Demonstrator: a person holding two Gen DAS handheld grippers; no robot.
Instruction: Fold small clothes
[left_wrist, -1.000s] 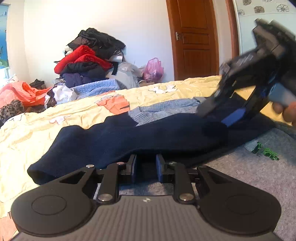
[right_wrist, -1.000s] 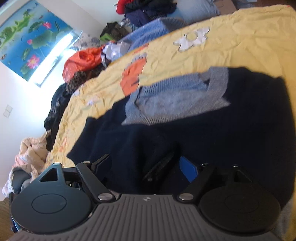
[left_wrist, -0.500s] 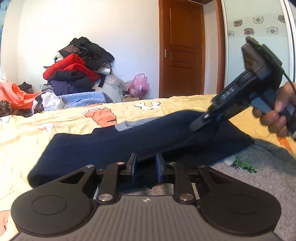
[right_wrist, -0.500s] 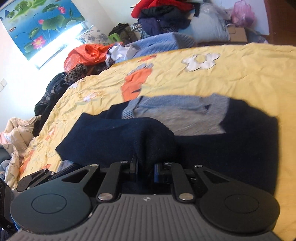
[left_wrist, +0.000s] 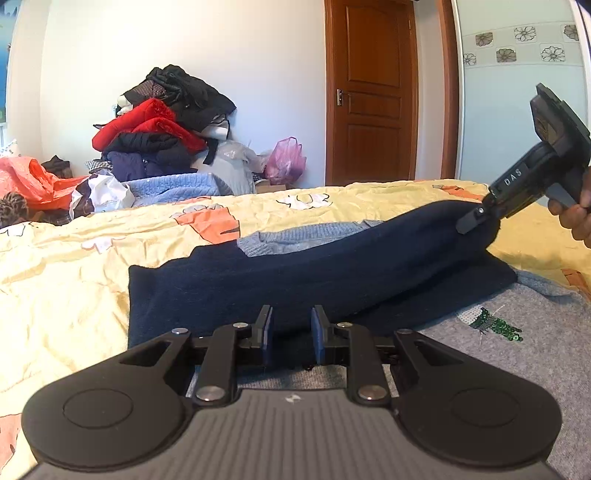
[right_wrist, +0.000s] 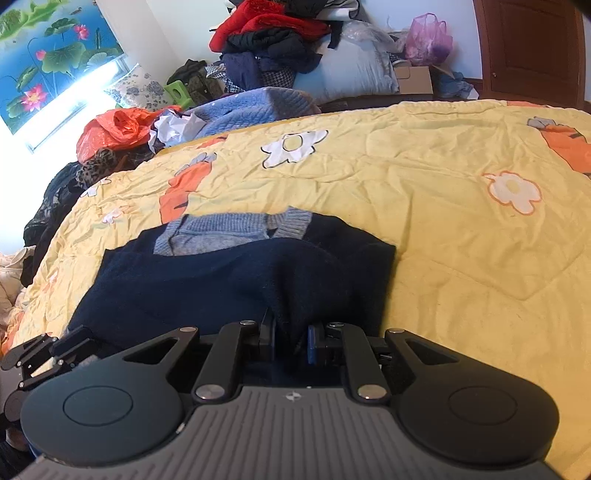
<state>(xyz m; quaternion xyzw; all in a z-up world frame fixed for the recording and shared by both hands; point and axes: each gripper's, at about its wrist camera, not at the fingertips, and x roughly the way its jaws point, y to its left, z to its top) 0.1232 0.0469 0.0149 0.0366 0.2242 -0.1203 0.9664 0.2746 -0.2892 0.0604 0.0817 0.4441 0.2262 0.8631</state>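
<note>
Left wrist view: the left tongs (left_wrist: 291, 330) sit low on the bed, their 2 blue-padded fingers closed down to a narrow gap with the near edge of the navy sweater (left_wrist: 295, 273) caught between them — most likely to pin that edge as an anchor. The sweater lies across the yellow flowered bedspread (left_wrist: 74, 266), its grey-blue collar (left_wrist: 295, 236) on the far side, and it partly overlaps a grey knit with a green sequin patch (left_wrist: 495, 323). At the right, the right tongs (left_wrist: 476, 221) hold the sweater's far end raised off the bed, apparently to carry that part over for a fold.

Right wrist view: the right tongs (right_wrist: 291, 341) are nearly closed on a bunched ridge of navy fabric, which rises straight into the fingers. Beyond lies the rest of the sweater (right_wrist: 184, 280) flat on the bedspread (right_wrist: 443, 221), collar (right_wrist: 236, 232) farthest away. The left tongs (right_wrist: 40, 354) show at the lower left edge — their hold cannot be told here. An unsorted clothes pile (right_wrist: 273, 40) sits behind the bed.
</note>
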